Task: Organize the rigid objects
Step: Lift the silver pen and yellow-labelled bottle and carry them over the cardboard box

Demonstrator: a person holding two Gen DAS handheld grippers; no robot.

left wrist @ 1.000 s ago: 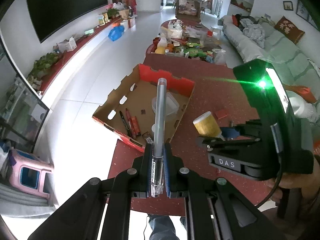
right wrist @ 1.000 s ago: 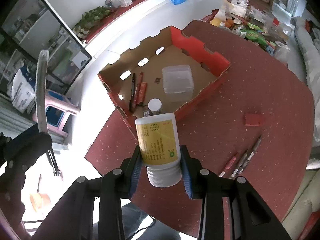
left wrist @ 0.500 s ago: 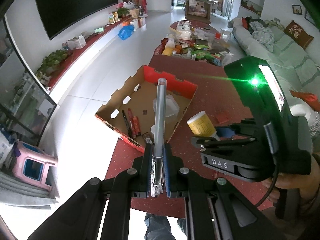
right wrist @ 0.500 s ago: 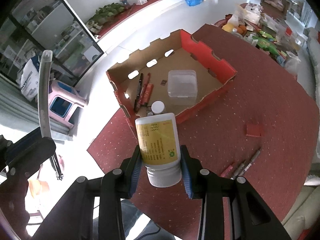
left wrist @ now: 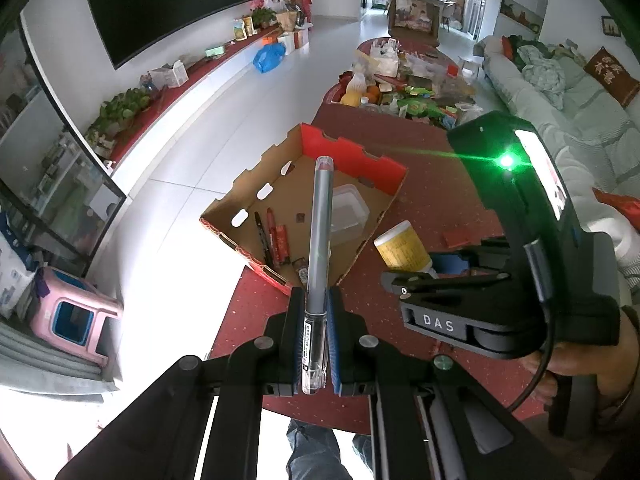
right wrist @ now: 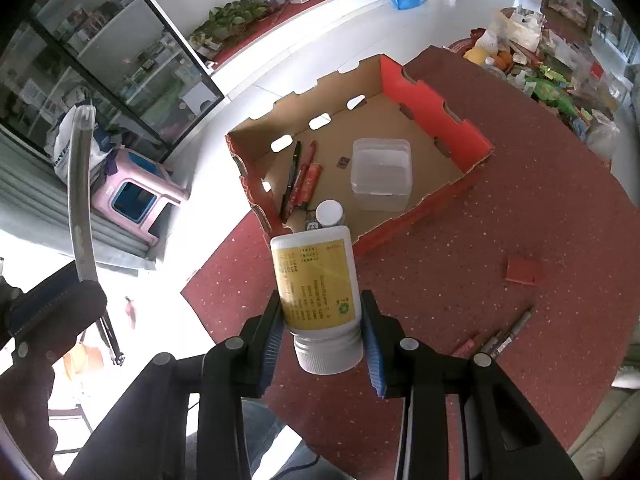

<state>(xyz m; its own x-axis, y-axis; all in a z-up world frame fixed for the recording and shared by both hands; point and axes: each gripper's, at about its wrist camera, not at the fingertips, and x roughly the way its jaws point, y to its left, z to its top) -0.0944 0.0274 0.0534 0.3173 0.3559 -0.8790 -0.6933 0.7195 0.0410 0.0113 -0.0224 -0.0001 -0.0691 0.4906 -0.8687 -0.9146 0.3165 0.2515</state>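
Note:
My left gripper is shut on a clear grey pen, which points forward over the cardboard box. My right gripper is shut on a white bottle with a yellow label, held cap-down above the red table, just in front of the box. In the left wrist view the bottle and the right gripper hang to the right of the pen. Inside the box lie a clear plastic tub, some pens and a small white-capped jar.
On the red table to the right lie a small red block and several loose pens. A cluttered second table stands beyond. A pink stool sits on the floor at left, a sofa at right.
Both grippers have kept their hold. Both views have tilted a little, so the box now sits slightly farther ahead in each picture.

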